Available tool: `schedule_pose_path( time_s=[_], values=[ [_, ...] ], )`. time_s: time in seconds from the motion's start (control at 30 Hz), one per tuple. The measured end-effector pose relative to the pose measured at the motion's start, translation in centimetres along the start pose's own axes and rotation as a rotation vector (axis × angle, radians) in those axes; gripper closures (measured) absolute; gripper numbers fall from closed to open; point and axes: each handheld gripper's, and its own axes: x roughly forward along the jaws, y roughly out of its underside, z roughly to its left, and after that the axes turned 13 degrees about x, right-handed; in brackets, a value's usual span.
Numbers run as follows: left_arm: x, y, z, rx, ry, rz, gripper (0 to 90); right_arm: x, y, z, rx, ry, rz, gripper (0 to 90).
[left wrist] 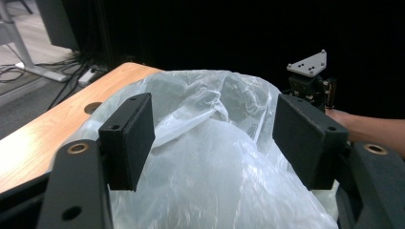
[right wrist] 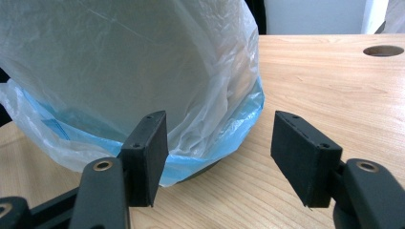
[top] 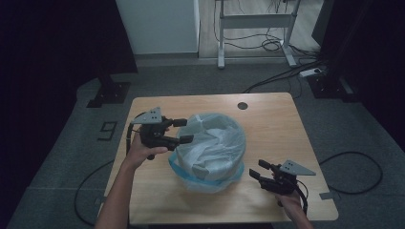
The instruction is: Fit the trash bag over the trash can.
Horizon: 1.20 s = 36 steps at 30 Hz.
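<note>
A round bin lined with a clear plastic bag (top: 212, 145) stands mid-table, and a blue band of bag shows around its base (right wrist: 224, 138). My left gripper (top: 184, 130) is open at the bag's upper left rim, held by a hand. In the left gripper view its jaws straddle crumpled plastic (left wrist: 210, 143) without touching it. My right gripper (top: 258, 170) is open low at the bin's front right, just off the bag. The right gripper view shows the bag's side (right wrist: 133, 71) ahead of the jaws, which are spread wide with nothing between them.
The wooden table (top: 267, 119) has a round cable hole (top: 242, 105) at the back. Cables and a power strip (top: 313, 72) lie on the grey floor behind. A desk frame (top: 255, 28) stands farther back. Bare wood lies right of the bin.
</note>
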Motion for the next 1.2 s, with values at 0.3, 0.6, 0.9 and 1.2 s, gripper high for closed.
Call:
schedule_pose_path(
  time_s=[0.3, 0.6, 0.9, 1.2],
  values=[
    [2.1, -1.5, 1.1, -0.009, 0.075, 0.028, 31.2, 0.2, 0.0, -0.2, 0.016, -0.001, 0.013, 37.4],
    [5.4, -2.6, 1.5, -0.031, 0.132, 0.087, 33.8, 0.0, 0.0, -0.2, 0.014, 0.007, 0.003, 38.0],
    [7.0, -3.0, 1.4, -0.01, 0.177, 0.141, 36.3, 0.2, 0.1, -0.2, 0.02, 0.01, 0.008, 38.2],
    [9.1, -3.8, 1.5, 0.029, 0.209, 0.251, 39.8, 0.1, 0.1, -0.3, 0.024, 0.009, 0.011, 39.2]
  ],
)
